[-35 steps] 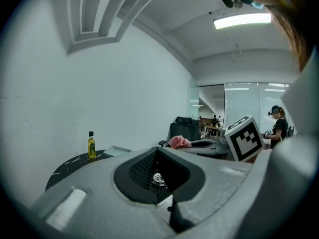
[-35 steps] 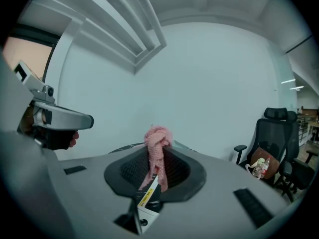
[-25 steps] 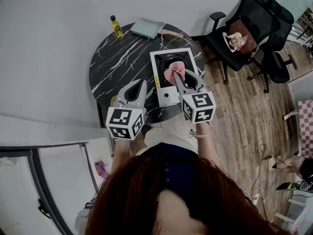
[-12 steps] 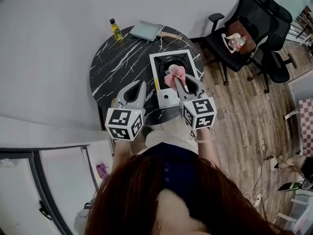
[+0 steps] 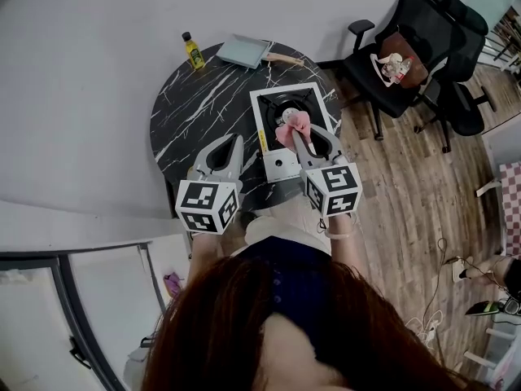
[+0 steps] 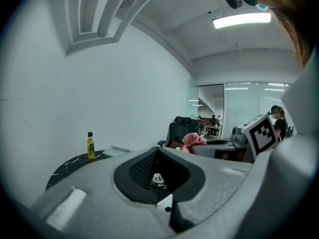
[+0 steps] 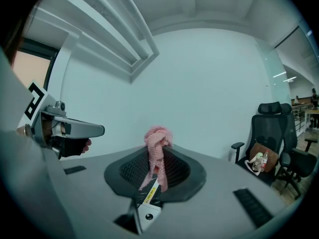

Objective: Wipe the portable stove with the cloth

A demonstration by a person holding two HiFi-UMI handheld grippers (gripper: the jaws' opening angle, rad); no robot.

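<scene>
While over the portable stove [image 5: 275, 163], cloth [image 5: 291, 125] fast between right tongs [image 5: 298, 137]; left tongs [image 5: 237, 139] together, empty.

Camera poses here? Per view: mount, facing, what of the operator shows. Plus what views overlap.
Head view: on the person's head, facing steeply down at the portable stove on the round table; shows hair, left gripper, right gripper.
Left gripper view: on the left gripper, facing along its shut jaws across the table; hair at top right.
Right gripper view: on the right gripper, facing along jaws shut on the pink cloth; a bit of hand at left.
Shared: both gripper views show the office chair.
</scene>
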